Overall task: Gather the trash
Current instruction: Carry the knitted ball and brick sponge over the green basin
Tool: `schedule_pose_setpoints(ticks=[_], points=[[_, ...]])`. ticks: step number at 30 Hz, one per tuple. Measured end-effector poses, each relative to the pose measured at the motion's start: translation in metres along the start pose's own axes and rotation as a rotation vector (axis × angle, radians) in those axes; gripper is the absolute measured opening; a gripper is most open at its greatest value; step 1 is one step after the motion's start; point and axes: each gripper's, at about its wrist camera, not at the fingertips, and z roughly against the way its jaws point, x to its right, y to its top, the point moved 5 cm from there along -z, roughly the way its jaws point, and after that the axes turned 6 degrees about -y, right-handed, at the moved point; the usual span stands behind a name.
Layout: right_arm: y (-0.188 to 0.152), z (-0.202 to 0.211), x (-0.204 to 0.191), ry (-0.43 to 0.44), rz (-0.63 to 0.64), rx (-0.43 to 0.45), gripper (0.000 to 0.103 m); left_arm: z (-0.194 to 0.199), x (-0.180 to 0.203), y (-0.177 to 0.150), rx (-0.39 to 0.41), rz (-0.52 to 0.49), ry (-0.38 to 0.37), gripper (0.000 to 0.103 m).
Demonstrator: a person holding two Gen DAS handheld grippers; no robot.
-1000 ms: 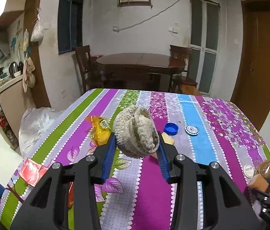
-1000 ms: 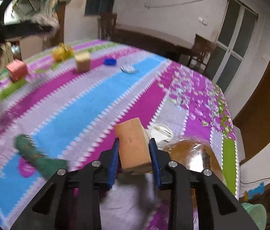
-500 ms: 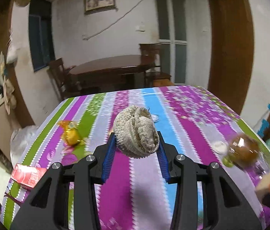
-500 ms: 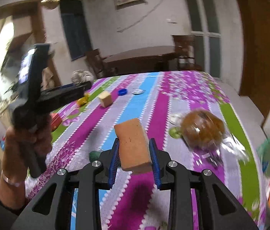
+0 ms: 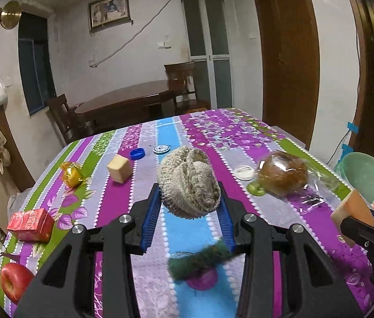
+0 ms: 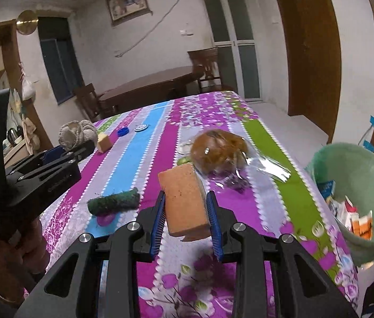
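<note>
My left gripper (image 5: 189, 212) is shut on a beige knitted scrubber ball (image 5: 189, 182), held above the striped tablecloth (image 5: 118, 196). The right gripper (image 6: 187, 212) is shut on an orange sponge block (image 6: 185, 198), also lifted off the table. A pale green bin (image 6: 356, 169) with several wrappers inside stands off the table's right edge. In the right wrist view the left gripper (image 6: 65, 153) shows at the left, with a hand on its handle; in the left wrist view the right gripper (image 5: 362, 224) shows at the right edge with the sponge (image 5: 352, 208).
On the cloth lie a dark green scouring roll (image 6: 114, 201), a wrapped brown bun (image 6: 217, 149), a yellow cube (image 5: 119, 168), a blue cap (image 5: 137, 154), a gold-wrapped sweet (image 5: 72, 174), a red carton (image 5: 30, 224), an apple (image 5: 14, 282) and a white lid (image 5: 244, 172).
Both grippers swung rightwards over the table with their loads still held. The green bin came into view at the right, and the right wrist view levelled out.
</note>
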Motion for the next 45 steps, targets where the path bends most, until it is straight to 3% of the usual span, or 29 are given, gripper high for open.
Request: schedule_pose_setpoints(ticks=[17,23,35,45], points=[[0.006,0.031,0.024,-0.039,-0.025,0.064,0.032,0.018,0.056,0.005,0.022,-0.077,-0.074,0.039],[0.014,0.049,0.046,-0.089,-0.038,0.099,0.032,0.016,0.082,0.01,0.025,-0.112,-0.116,0.039],[0.039,0.087,0.13,-0.263,-0.066,0.156,0.033,-0.01,0.156,0.033,0.012,-0.211,-0.227,0.039],[0.054,0.09,0.243,-0.402,-0.139,0.058,0.033,-0.03,0.234,0.051,0.012,-0.324,-0.304,0.039]])
